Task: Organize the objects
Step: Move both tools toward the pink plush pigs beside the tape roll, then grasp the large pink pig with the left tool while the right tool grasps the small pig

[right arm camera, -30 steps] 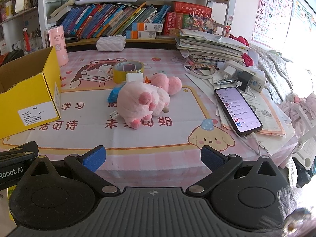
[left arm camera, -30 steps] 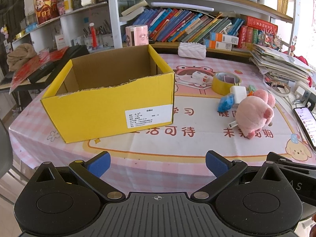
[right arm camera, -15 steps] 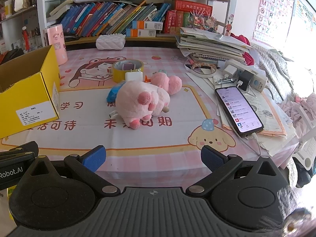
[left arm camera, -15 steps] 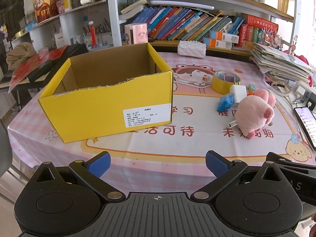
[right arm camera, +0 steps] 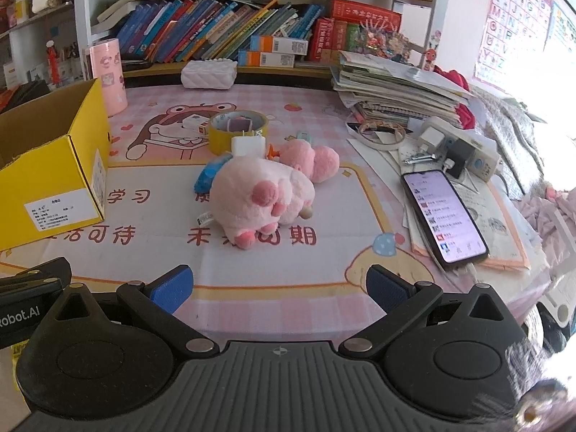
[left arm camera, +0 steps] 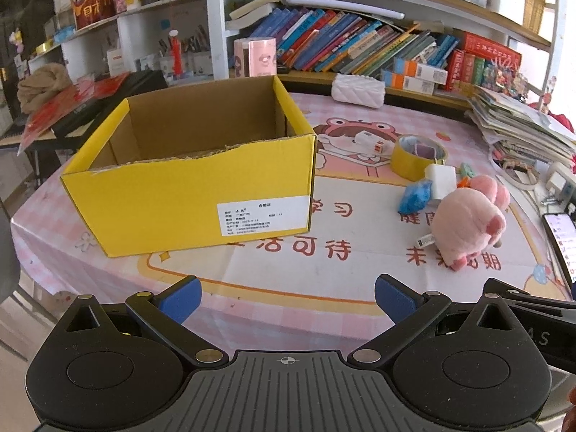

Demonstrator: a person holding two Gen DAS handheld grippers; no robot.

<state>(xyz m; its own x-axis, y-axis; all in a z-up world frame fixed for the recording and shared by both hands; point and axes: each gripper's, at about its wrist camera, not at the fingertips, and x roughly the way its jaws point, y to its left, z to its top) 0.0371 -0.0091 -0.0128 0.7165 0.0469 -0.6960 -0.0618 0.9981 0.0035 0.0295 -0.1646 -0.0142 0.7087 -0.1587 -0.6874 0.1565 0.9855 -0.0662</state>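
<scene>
Both grippers hung low at the near edge of the table (left arm camera: 273, 252), empty. Left gripper (left arm camera: 287, 293): jaws spread wide, nothing between the blue pads (left arm camera: 181, 295). Right gripper (right arm camera: 279, 289): likewise spread, gripping nothing.

Yellow cardboard box (left arm camera: 194, 198) stood open-topped on the table's left side, its printed label facing the left camera. What could be seen of the inside showed bare cardboard; the floor near the front wall was hidden. Judged to be the collecting bin, put where either arm could reach over its rim.

Loose items clustered to the right of the box, well apart from it: pink plush toy (right arm camera: 259, 198) lying on its side, feet toward the right camera, sewn tag trailing on the cloth; second, smaller pink plush (right arm camera: 311, 158) just behind it. Blue crumpled wrapper (left arm camera: 414, 196) and white charger block (left arm camera: 439, 180) beside the big plush; yellow tape roll (left arm camera: 417, 156) farther back, with a small white box (left arm camera: 374, 143) next to it.

Phone (right arm camera: 442, 216), screen lit, lay on papers at the right edge, probably not part of the sorting.

Right gripper faced the plush squarely with jaws wide enough for it; judged to be the opening approach, nothing boxed yet. Plush soft, should compress under the pads
</scene>
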